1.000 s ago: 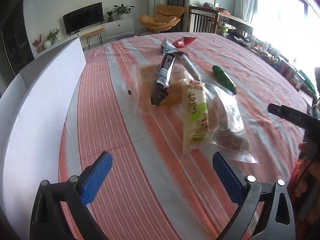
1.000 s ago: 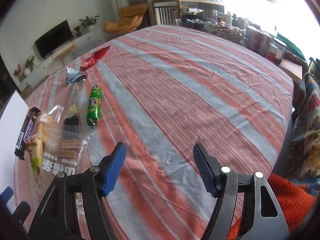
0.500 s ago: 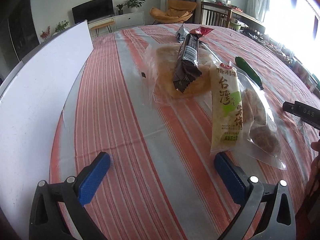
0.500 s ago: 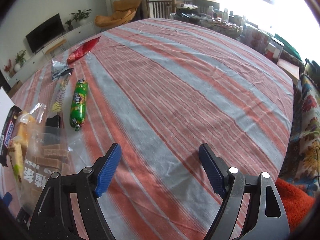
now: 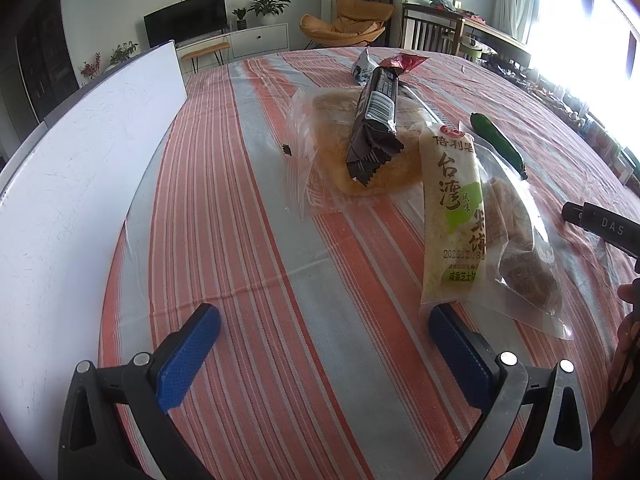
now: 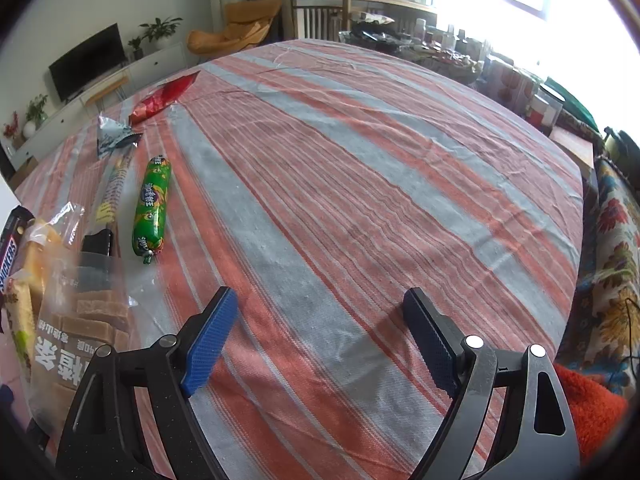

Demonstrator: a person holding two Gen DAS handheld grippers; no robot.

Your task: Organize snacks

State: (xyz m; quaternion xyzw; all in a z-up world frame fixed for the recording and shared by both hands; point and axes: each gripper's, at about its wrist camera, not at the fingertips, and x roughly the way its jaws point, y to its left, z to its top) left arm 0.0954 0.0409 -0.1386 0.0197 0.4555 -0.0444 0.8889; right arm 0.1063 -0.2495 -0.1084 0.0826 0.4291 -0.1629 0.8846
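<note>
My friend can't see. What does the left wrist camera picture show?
The open left gripper hovers over a striped tablecloth, holding nothing. Ahead lie a long rice cracker packet, a dark wrapper on a clear bag of bread, and a green sausage.

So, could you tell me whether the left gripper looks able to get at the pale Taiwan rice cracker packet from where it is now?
Probably yes: the left gripper is open, and the rice cracker packet lies on top, its near end just beyond the right fingertip, uncovered.

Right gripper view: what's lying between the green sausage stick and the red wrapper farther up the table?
In the right wrist view, a crumpled silver-grey packet lies between the green sausage stick and the red wrapper, a little to the left of the line between them. Otherwise only striped tablecloth.
</note>
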